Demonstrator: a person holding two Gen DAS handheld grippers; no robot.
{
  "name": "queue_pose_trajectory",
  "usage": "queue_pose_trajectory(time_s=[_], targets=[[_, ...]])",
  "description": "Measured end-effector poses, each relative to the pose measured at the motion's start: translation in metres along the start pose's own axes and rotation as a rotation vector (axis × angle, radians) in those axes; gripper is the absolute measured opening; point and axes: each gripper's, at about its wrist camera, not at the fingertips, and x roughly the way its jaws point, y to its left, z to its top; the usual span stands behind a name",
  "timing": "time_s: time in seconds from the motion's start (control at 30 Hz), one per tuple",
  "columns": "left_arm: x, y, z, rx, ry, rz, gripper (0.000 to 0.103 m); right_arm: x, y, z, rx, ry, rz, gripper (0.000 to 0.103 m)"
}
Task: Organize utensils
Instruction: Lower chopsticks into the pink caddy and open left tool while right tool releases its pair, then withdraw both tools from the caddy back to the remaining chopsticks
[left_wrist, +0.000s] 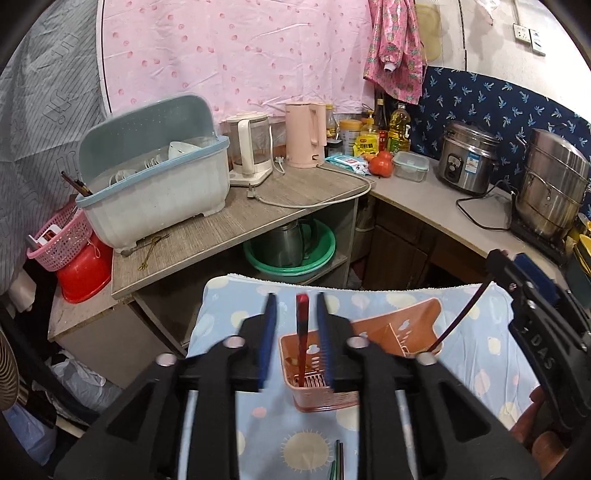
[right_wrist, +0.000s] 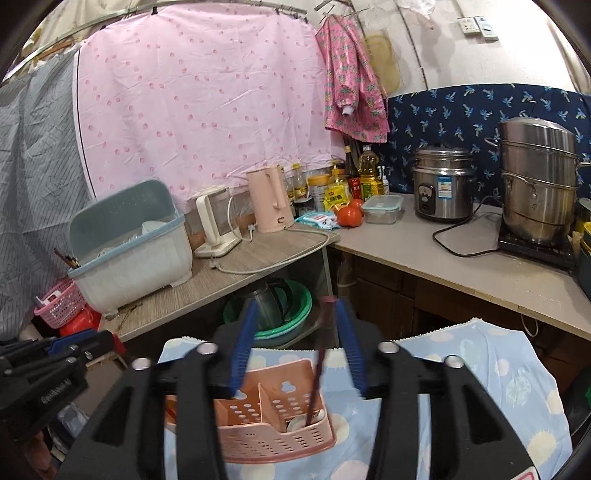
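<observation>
A cramped kitchen corner hung with a pink dotted sheet (right_wrist: 199, 110) forms the backdrop, and in the near foreground a small table is covered by a light blue cloth (left_wrist: 229, 325) printed with suns and clouds. Far left on the grey wooden counter (left_wrist: 258, 210) sits a covered dish drainer (left_wrist: 155, 177), with a pink mesh basket (left_wrist: 61, 236) and a red tub (left_wrist: 85, 273) beside its left end. Further right along the counter stand a white glass kettle (left_wrist: 251, 147), a pink kettle (right_wrist: 267, 199), a cluster of oil and sauce bottles (right_wrist: 354, 181), a tomato (right_wrist: 349, 215), a clear lidded box (right_wrist: 382, 208), a steel rice cooker (right_wrist: 443, 184) and, far right, a stacked steel steamer pot (right_wrist: 539, 181). On the cloth stands the pink utensil holder (right_wrist: 273, 428), a perforated caddy with compartments. The left gripper (left_wrist: 297, 338) hovers over its left compartment with jaws spread; a red-tipped chopstick (left_wrist: 301, 343) stands upright in that compartment between the blue pads, not pressed by them. The right gripper (right_wrist: 295, 347) hangs over the right compartment, its jaws likewise spread, and a dark chopstick (right_wrist: 318, 373) leans between them, close to the right pad, its lower end down in that compartment. Two more sticks (left_wrist: 338, 461) lie on the cloth at the near edge.
</observation>
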Motion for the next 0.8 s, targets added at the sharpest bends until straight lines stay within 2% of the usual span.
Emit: queue_pose_trajectory(time_s=[0.03, 0.47, 0.6, 0.73, 0.8], targets=[[-0.001, 0.001, -0.002, -0.004, -0.001, 0.003, 0.037, -0.003, 0.000, -0.001, 0.003, -0.001, 0.002, 0.047], [-0.027, -0.002, -0.023, -0.014, 0.008, -0.010, 0.037, -0.046, 0.005, -0.018, 0.003, 0.014, 0.023, 0.047], [-0.044, -0.010, -0.042, -0.020, 0.022, -0.043, 0.037, -0.069, 0.007, -0.027, 0.010, 0.018, 0.032, 0.047], [-0.058, -0.018, -0.069, -0.031, 0.049, -0.081, 0.045, -0.090, 0.005, -0.043, 0.019, 0.036, 0.029, 0.047], [-0.064, -0.024, -0.089, -0.023, 0.075, -0.095, 0.045, -0.101, 0.003, -0.056, 0.011, 0.053, 0.023, 0.047]])
